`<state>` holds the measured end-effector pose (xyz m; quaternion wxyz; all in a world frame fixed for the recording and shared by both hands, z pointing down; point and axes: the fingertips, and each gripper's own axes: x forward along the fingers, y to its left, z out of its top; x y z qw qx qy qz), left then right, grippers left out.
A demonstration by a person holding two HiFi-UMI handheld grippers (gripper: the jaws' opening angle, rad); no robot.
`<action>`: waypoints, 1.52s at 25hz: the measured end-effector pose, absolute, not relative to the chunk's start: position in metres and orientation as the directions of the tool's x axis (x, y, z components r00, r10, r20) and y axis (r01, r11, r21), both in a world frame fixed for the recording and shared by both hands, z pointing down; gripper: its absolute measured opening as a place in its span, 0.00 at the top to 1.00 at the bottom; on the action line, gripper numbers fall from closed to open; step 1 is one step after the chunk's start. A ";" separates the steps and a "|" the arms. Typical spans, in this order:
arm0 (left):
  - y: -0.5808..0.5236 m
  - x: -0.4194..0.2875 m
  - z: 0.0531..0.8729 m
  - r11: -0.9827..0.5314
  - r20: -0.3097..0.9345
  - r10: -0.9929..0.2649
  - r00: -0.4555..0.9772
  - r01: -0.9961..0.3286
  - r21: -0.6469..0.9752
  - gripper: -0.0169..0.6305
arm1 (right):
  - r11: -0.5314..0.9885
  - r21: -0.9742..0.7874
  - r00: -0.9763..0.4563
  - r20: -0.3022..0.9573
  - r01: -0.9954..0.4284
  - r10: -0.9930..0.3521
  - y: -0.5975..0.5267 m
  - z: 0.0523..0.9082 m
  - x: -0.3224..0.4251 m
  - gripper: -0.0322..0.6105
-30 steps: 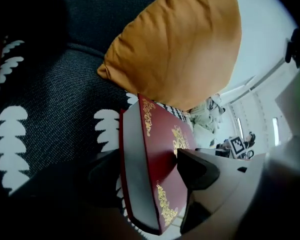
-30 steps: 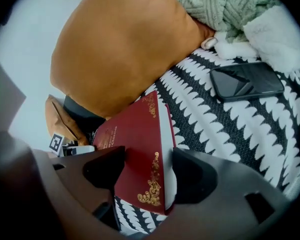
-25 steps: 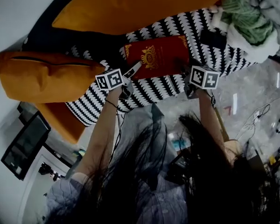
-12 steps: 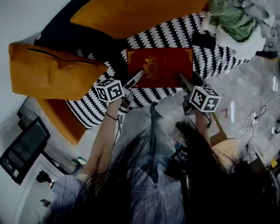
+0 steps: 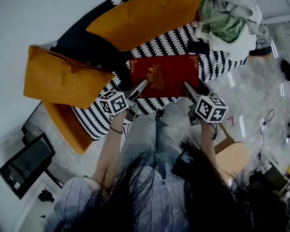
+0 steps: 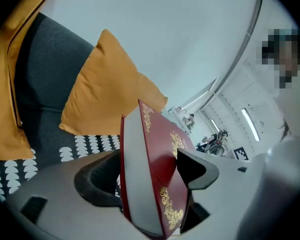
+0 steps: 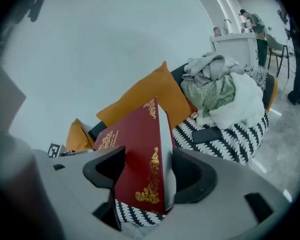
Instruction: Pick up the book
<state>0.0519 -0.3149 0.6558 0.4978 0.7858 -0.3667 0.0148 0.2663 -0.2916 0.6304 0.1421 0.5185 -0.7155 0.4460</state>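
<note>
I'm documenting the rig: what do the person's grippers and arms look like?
The left gripper and right gripper have pale grey bodies, black jaw pads, each topped by a white cube with black square markers. A dark band circles the left wrist; the sleeve is light and striped.

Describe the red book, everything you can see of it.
The book is a closed dark red hardcover with gold corner ornaments, a gold centre emblem and lettering, and a pale page block. It sits cover up over the black-and-white patterned sofa cover, near the front edge. The left gripper clamps its near left corner and the right gripper its near right corner. Whether its far edge rests on the fabric can't be told.
</note>
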 end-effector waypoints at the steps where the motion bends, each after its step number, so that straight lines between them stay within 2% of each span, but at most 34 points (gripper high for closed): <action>1: -0.314 0.053 0.648 -0.245 0.382 -0.564 0.732 -0.590 0.769 0.44 | 0.067 -0.489 -0.419 0.659 -0.870 -0.625 -0.289 0.623 0.267 0.47; 9: -0.283 0.058 0.593 -0.312 0.368 -0.553 0.747 -0.595 0.741 0.44 | 0.078 -0.496 -0.417 0.622 -0.865 -0.663 -0.250 0.573 0.271 0.47; 15: -0.213 0.040 0.539 -0.330 0.373 -0.563 0.738 -0.614 0.718 0.44 | 0.118 -0.505 -0.438 0.581 -0.855 -0.686 -0.183 0.524 0.254 0.47; 23: -0.184 0.030 0.525 -0.313 0.381 -0.569 0.729 -0.620 0.720 0.44 | 0.131 -0.505 -0.441 0.561 -0.853 -0.701 -0.157 0.509 0.245 0.47; 38: -0.138 0.011 0.481 -0.381 0.342 -0.588 0.733 -0.624 0.682 0.44 | 0.159 -0.509 -0.446 0.511 -0.846 -0.735 -0.105 0.473 0.224 0.47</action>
